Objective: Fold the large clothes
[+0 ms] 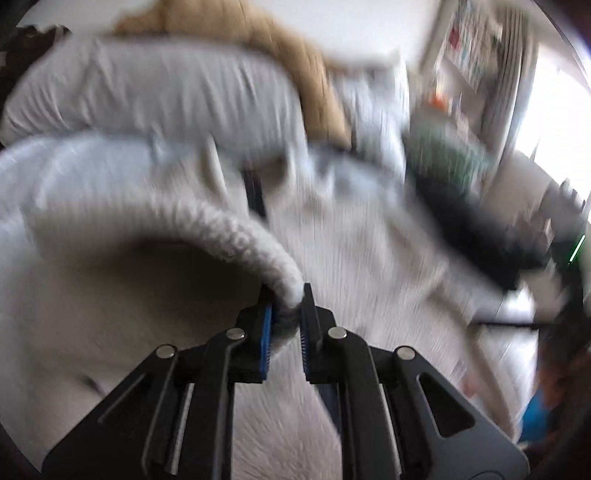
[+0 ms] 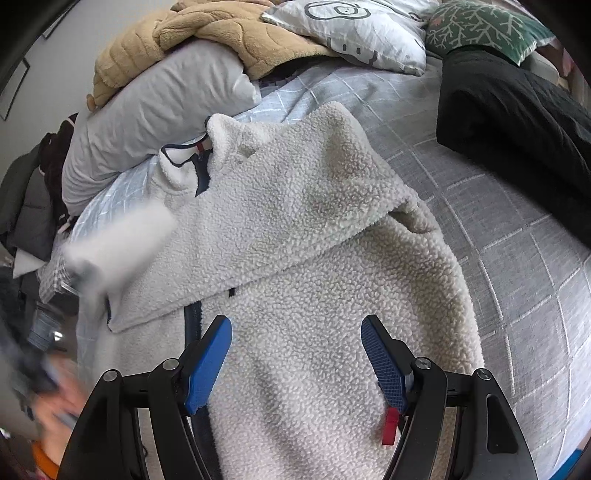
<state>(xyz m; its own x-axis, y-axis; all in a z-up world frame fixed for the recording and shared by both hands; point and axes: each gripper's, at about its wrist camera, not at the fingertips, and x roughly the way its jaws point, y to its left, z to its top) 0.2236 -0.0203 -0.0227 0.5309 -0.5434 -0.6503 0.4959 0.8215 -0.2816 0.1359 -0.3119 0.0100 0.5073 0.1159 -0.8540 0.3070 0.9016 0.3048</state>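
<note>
A cream fleece jacket (image 2: 303,236) with a dark zip lies spread on the grey checked bed cover (image 2: 509,258). One sleeve is folded across its chest. My right gripper (image 2: 296,325) is open and empty, just above the jacket's lower body. My left gripper (image 1: 287,306) is shut on the jacket's other sleeve cuff (image 1: 258,251) and holds it lifted over the jacket; that view is motion-blurred. The lifted sleeve shows as a blur at the left of the right wrist view (image 2: 118,243).
A grey pillow (image 2: 147,110), a tan plush blanket (image 2: 207,37), a white printed pillow (image 2: 354,29) and a green patterned pillow (image 2: 480,26) lie at the bed's head. A black folded garment (image 2: 517,122) lies at the right. Dark clothes (image 2: 33,206) pile beside the bed at left.
</note>
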